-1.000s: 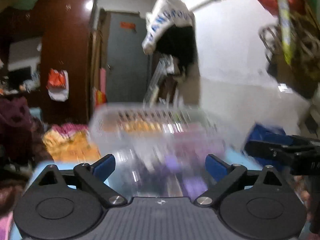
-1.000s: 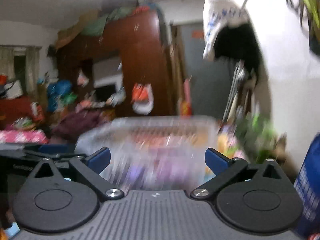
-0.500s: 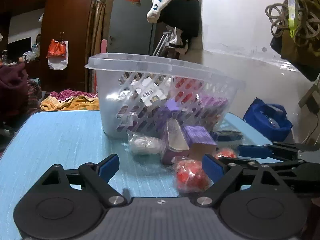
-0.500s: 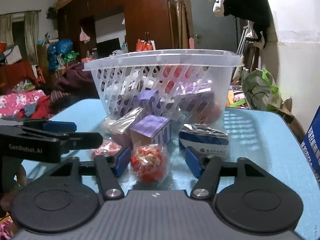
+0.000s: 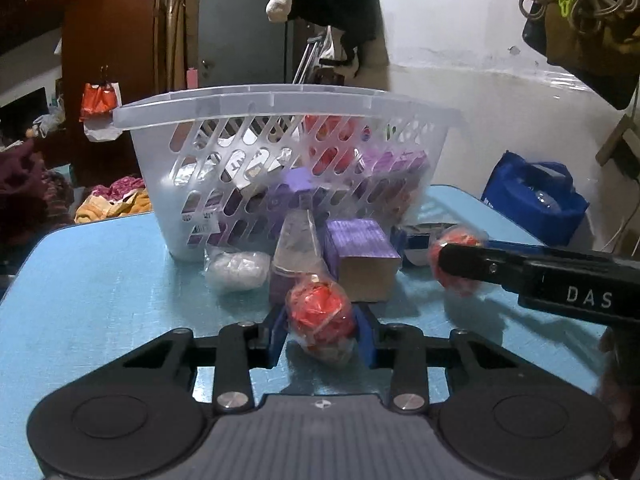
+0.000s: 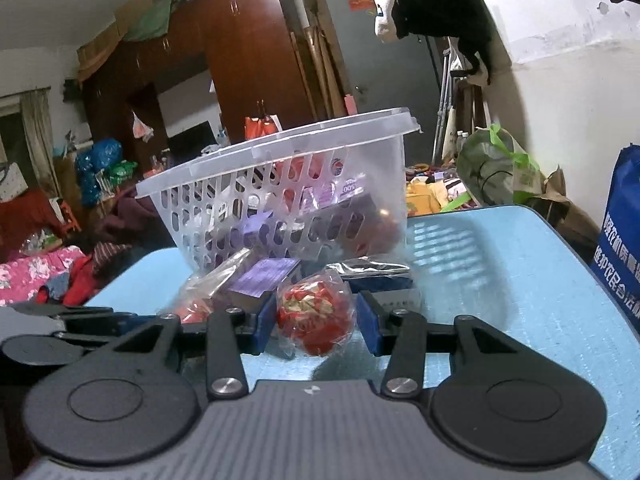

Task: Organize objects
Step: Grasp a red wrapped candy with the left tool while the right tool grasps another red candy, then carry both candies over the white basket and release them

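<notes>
Landmark: clear slotted basket [image 5: 288,152] at the far side of the blue tabletop [image 5: 100,280], part-filled w/ purple boxes, red and silver packs.

Left gripper [image 5: 322,330]: fingers closing, narrow gap. A red wrapped ball [image 5: 320,312] sits right btwn the blue pads, on the tabletop just in front of the basket. Wrapper touches both pads as far as the left wrist view shows, looks gripped; how firm, can't tell.

Right gripper [image 6: 316,320]: fingers also closing. A second red wrapped ball [image 6: 314,316] sits btwn its pads, in front of the basket's right half. Left pad is against the wrapper; a sliver of gap shows at the right pad, so not clearly clamped.

In the left wrist view the right gripper's finger [image 5: 480,266] comes in from the right, its tip at that second ball [image 5: 458,252], near the basket's right front corner.

Other loose items in front of the basket, all close together:
- white wrapped ball [image 5: 236,270], at the basket's front left
- silver-and-purple pouch [image 5: 298,256], upright, against the basket wall
- purple box [image 5: 362,258], just right of the pouch, behind the first ball
- blue-and-silver pack [image 6: 380,280], flat, by the basket's right corner

Blue bag [image 5: 536,200] off the tabletop, right of the basket.
</notes>
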A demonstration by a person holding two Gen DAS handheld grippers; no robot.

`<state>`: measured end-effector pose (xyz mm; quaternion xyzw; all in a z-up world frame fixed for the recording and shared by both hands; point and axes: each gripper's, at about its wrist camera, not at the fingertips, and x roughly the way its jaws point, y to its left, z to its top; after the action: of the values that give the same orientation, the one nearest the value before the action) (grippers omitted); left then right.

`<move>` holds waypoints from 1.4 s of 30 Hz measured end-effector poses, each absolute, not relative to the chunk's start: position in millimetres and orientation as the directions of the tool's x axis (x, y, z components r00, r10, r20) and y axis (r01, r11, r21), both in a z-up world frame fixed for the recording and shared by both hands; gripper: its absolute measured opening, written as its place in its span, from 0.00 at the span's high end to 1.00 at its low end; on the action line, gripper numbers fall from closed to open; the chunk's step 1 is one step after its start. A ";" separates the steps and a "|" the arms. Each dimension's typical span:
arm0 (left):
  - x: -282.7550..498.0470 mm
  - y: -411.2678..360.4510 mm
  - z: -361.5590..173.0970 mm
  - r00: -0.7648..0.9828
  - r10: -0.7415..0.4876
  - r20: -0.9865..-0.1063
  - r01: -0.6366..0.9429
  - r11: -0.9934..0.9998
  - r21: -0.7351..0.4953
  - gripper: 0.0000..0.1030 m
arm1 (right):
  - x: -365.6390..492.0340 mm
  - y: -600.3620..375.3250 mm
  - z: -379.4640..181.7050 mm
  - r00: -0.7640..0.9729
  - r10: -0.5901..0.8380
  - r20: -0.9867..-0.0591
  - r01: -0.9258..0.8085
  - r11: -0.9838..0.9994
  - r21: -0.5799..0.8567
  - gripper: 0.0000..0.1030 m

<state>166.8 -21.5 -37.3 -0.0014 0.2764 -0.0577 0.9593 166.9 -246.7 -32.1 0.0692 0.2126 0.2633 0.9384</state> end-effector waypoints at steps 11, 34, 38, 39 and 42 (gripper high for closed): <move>146.4 -1.2 -33.7 0.895 -0.164 -0.416 0.124 0.985 -0.121 0.61 | 160.6 -248.0 -30.6 0.785 0.530 -0.321 -0.476 0.848 0.235 0.53; 176.1 26.7 74.7 0.977 -0.110 -0.183 0.094 0.991 -0.091 0.61 | 175.8 -234.0 61.0 0.837 0.543 -0.068 -0.537 0.839 0.094 0.54; 234.8 32.2 96.5 0.962 -0.109 -0.251 0.088 0.992 -0.096 0.60 | 236.0 -209.3 86.5 0.827 0.545 -0.136 -0.541 0.838 0.069 0.53; 248.0 32.9 96.7 0.957 -0.115 -0.267 0.089 0.990 -0.106 0.53 | 246.1 -205.3 87.6 0.825 0.547 -0.144 -0.542 0.837 0.074 0.53; 272.0 31.9 89.4 0.947 -0.076 -0.313 0.052 0.995 -0.085 0.11 | 264.7 -197.0 84.4 0.826 0.538 -0.168 -0.535 0.842 0.067 0.15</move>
<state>272.0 31.9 89.4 -0.0376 0.1601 -0.0324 0.9859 264.8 -197.0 84.4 0.0085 0.0903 0.2809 0.9555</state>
